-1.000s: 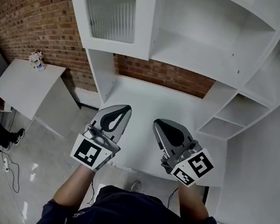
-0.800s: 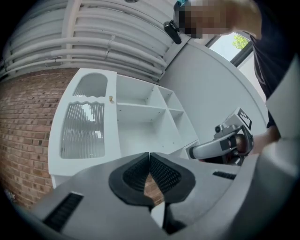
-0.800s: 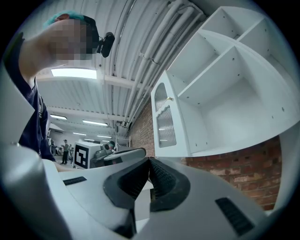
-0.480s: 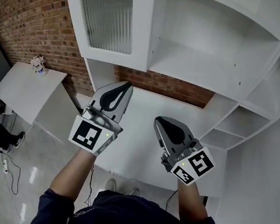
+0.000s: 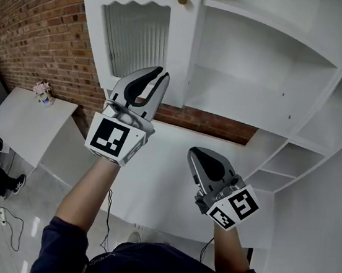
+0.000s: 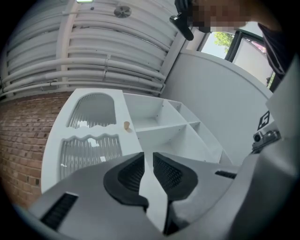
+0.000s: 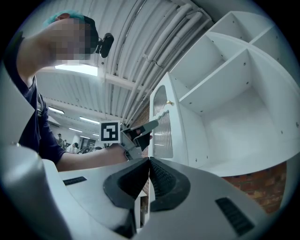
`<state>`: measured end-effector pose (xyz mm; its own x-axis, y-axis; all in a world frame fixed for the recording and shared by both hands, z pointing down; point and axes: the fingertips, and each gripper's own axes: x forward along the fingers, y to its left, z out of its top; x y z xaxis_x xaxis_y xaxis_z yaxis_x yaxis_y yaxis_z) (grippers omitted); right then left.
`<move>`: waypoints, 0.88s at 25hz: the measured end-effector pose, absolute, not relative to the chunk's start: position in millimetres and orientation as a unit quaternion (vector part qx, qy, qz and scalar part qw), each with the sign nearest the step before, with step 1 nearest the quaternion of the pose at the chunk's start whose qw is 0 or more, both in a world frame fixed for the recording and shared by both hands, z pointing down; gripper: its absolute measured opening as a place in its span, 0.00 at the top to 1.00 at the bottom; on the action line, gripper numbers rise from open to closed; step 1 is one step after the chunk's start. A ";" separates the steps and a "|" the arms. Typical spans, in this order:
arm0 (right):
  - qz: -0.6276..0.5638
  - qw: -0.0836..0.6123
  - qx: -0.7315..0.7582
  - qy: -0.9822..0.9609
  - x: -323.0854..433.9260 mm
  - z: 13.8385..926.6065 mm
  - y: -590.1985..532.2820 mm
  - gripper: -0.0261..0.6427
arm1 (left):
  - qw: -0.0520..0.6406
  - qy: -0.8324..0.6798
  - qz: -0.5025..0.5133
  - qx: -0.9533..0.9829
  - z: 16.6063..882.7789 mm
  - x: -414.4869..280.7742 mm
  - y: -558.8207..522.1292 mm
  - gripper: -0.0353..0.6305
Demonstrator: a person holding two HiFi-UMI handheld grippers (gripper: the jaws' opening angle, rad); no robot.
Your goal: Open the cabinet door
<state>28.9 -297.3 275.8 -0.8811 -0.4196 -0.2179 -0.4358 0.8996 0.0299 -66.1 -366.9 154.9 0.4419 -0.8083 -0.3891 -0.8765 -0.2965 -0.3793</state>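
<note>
Up go the left tongs toward the cabinet door, just parting, empty; right tongs pressed together.

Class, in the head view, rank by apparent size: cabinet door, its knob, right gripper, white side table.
1. cabinet door
2. right gripper and side table: about alike, and the gripper is much nearer the camera, so unranked
3. knob
</note>
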 end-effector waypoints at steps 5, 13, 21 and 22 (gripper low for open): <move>0.051 0.104 -0.232 0.966 24.5 265.3 -303.0 0.93 | 0.313 0.511 0.075 -0.797 111.8 -64.6 -378.0 0.82; 0.068 0.109 -0.249 0.960 21.2 247.9 -313.9 0.93 | 0.361 0.522 0.068 -0.770 54.8 -58.8 -405.7 0.69; 0.078 0.108 -0.259 0.957 24.3 239.8 -320.7 0.93 | 0.391 0.526 0.051 -0.754 13.9 -56.2 -425.3 0.67; 0.084 0.109 -0.259 0.956 24.2 235.3 -321.6 0.93 | 0.393 0.526 0.047 -0.753 12.7 -54.9 -427.2 0.67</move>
